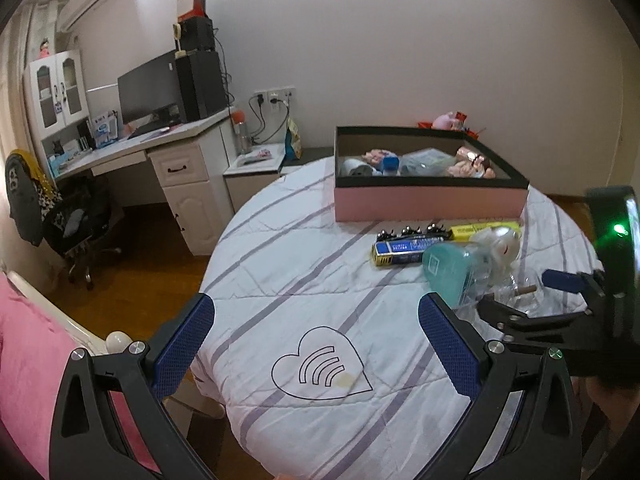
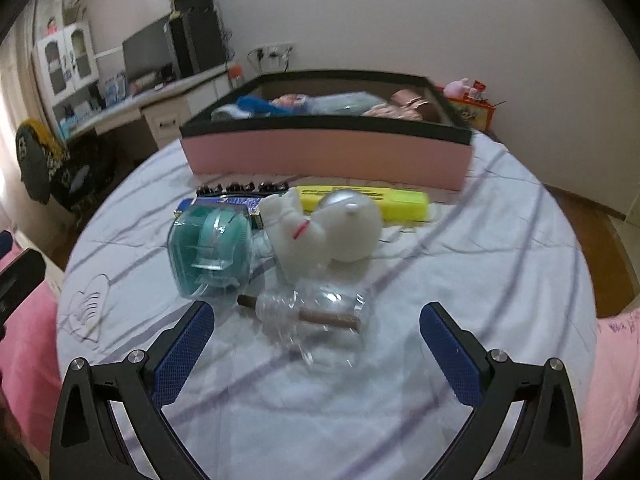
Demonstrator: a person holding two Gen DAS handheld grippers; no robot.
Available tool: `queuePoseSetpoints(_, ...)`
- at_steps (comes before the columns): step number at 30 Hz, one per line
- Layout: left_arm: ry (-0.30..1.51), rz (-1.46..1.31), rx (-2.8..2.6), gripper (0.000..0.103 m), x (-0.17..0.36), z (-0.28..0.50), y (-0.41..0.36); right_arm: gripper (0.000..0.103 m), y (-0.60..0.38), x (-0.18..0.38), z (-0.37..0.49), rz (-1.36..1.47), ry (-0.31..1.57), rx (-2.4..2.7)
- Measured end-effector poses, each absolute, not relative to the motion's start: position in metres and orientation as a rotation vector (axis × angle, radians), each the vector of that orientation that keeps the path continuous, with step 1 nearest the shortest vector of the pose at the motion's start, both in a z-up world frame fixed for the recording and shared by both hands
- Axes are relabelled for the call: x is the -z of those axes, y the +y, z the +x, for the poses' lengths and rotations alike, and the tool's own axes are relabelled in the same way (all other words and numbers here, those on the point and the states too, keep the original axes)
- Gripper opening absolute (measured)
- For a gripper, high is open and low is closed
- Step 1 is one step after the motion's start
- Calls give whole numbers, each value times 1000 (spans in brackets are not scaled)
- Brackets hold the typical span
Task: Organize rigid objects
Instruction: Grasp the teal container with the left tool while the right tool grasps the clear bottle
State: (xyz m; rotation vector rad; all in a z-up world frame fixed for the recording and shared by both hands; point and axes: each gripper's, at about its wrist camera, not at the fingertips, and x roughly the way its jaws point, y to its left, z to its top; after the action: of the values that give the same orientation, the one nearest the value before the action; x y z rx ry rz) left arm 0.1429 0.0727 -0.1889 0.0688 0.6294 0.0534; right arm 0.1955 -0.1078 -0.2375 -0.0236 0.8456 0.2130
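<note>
Both grippers spread wide and empty over the bed; loose items sit in front of the pink box.

Clear glass bottle (image 2: pixel 320 320) with a brown stick through it lies on its side on the striped quilt (image 2: pixel 480 264), just ahead of and between the right gripper (image 2: pixel 316 332) fingers, not touching them. Behind it: teal tape dispenser (image 2: pixel 210 248) on the left, white astronaut figure (image 2: pixel 324 228) lying beside it. Behind those: blue-and-gold box (image 1: pixel 400 250), yellow box (image 2: pixel 368 200), and a row of black binder clips (image 1: pixel 412 231). Pink box with black rim (image 2: pixel 320 152) is furthest back, open, already holding several items, blurred. Left gripper (image 1: pixel 316 332) hovers over the bare quilt near the heart print (image 1: pixel 320 364), well left of the cluster. Desk with monitor (image 1: pixel 148 92) in the background.
</note>
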Motion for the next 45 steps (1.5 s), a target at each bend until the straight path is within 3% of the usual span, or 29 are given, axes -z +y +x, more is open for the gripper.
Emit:
queuePoseSetpoints(2,645,79,-47,103,192,147,70,99,-109,239,197,-15,857,-226)
queuePoseSetpoints(3,654,87,-43,103,195,149,69,88,-110,240,198,-19,864,-226)
queuePoseSetpoints(4,660,93,-42,103,197,150,67,69,-113,241,196,-22,861,-228)
queuePoseSetpoints(5,669,103,-39,103,199,153,64,63,-116,240,196,-20,861,-230)
queuePoseSetpoints(19,738,96,136,103,214,189,-3,63,-202,237,186,58,832,-103)
queuePoseSetpoints(30,796,95,73,102,232,232,-14,63,-206,241,192,49,793,-103)
queuePoseSetpoints(31,815,89,74,100,235,235,-13,63,-205,242,193,47,791,-100)
queuePoseSetpoints(33,825,59,121,69,236,236,-11,64,-203,242,193,33,789,-93)
queuePoseSetpoints(36,851,36,185,46,240,236,-10,64,-202,242,193,28,788,-90)
queuePoseSetpoints(39,853,32,225,39,243,231,-8,64,-201,242,193,27,786,-92)
queuePoseSetpoints(45,839,35,218,38,240,209,7,63,-204,241,186,49,771,-102)
